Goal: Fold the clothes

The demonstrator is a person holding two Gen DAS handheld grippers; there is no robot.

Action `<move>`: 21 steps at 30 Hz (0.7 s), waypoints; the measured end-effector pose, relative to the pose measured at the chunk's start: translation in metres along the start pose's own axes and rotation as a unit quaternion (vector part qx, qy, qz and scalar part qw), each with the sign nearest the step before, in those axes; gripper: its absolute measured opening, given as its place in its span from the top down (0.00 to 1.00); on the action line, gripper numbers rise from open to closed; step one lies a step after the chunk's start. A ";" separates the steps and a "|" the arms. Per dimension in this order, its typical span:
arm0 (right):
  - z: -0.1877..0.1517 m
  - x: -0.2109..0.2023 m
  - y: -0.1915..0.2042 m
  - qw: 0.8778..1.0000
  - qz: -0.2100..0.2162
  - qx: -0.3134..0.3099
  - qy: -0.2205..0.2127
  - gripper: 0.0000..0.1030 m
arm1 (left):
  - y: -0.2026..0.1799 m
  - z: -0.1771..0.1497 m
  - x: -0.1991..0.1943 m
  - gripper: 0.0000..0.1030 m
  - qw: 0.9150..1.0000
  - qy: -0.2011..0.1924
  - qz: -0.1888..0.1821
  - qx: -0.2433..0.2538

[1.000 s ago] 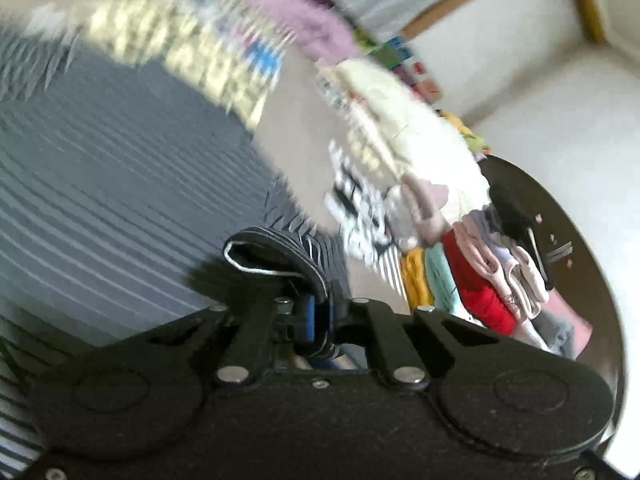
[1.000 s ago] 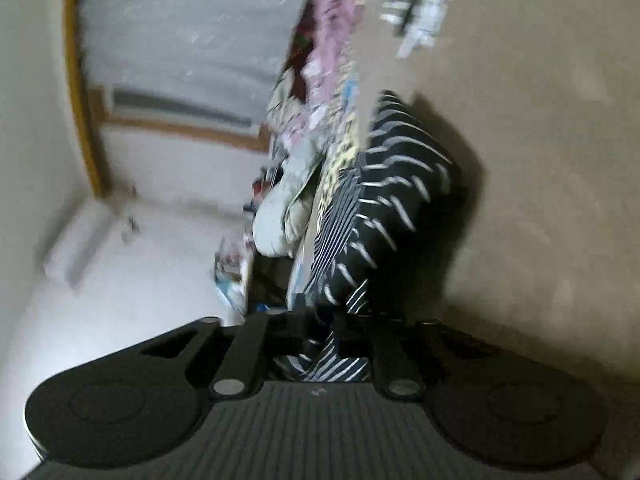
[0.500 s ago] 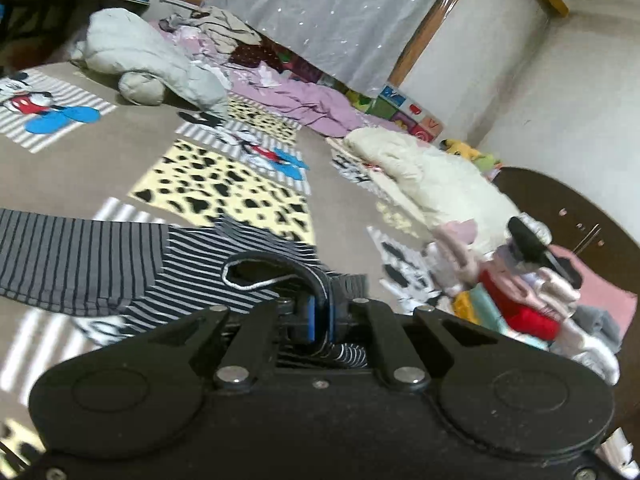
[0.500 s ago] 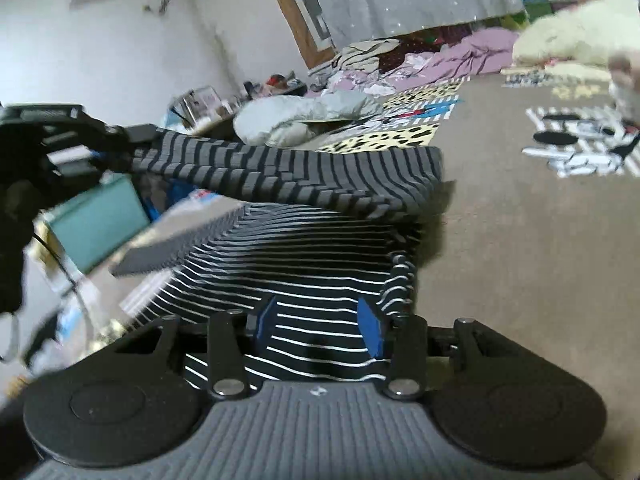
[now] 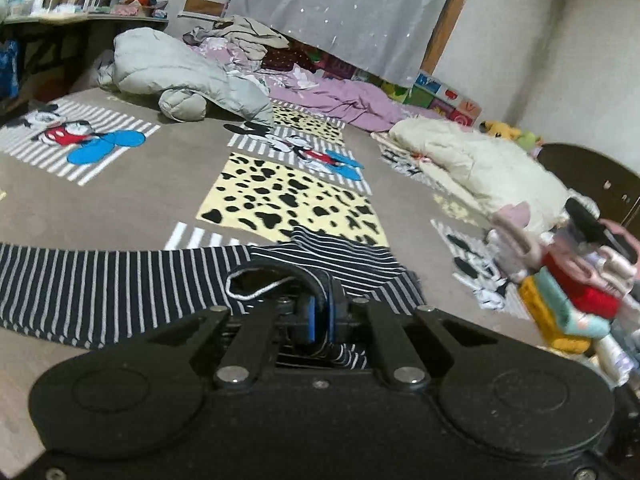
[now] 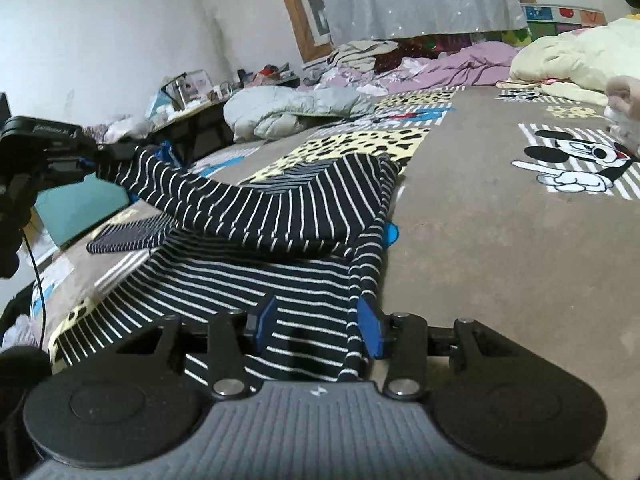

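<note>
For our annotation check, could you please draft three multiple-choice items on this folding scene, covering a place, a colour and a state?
1. Where does the striped shirt lie?
A. on the patterned carpet
B. on a chair
C. in a basket

2. What colour are the pads on the right gripper?
A. red
B. blue
C. green

3. How do the grippers stand?
A. both open
B. left gripper shut on the shirt, right open
C. both shut on nothing

Answers:
1. A, since the shirt is spread over the carpet, with one part lifted by the left gripper.
2. B, since both pads show blue.
3. B, since dark fabric is pinched between the left fingers while the right fingers stand apart.
</note>
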State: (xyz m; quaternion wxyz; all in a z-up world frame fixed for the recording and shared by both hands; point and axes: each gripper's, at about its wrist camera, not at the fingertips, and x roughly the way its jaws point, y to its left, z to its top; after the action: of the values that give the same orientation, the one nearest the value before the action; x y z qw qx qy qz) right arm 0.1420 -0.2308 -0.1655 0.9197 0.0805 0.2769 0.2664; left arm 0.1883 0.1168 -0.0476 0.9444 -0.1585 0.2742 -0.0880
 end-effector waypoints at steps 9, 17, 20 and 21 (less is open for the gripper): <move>-0.008 -0.007 -0.001 0.999 -0.018 -0.024 0.040 0.55 | 0.017 0.017 -0.019 0.97 0.998 -0.060 -0.002 -0.026; -0.012 -0.015 0.013 0.996 -0.019 -0.061 0.064 0.60 | 0.026 0.006 0.005 0.97 0.999 -0.011 0.035 -0.003; -0.013 -0.022 0.023 0.993 -0.030 -0.089 0.067 0.63 | 0.023 0.003 0.008 0.97 1.000 -0.005 0.031 0.005; -0.013 -0.023 0.026 0.992 -0.035 -0.101 0.072 0.64 | 0.021 0.002 0.008 0.97 1.000 -0.005 0.028 0.009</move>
State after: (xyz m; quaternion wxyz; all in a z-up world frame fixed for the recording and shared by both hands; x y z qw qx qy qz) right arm 0.1065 -0.2209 -0.1579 0.9096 -0.0421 0.3164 0.2661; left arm 0.1978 0.1343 -0.0577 0.9492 -0.1430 0.2732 -0.0630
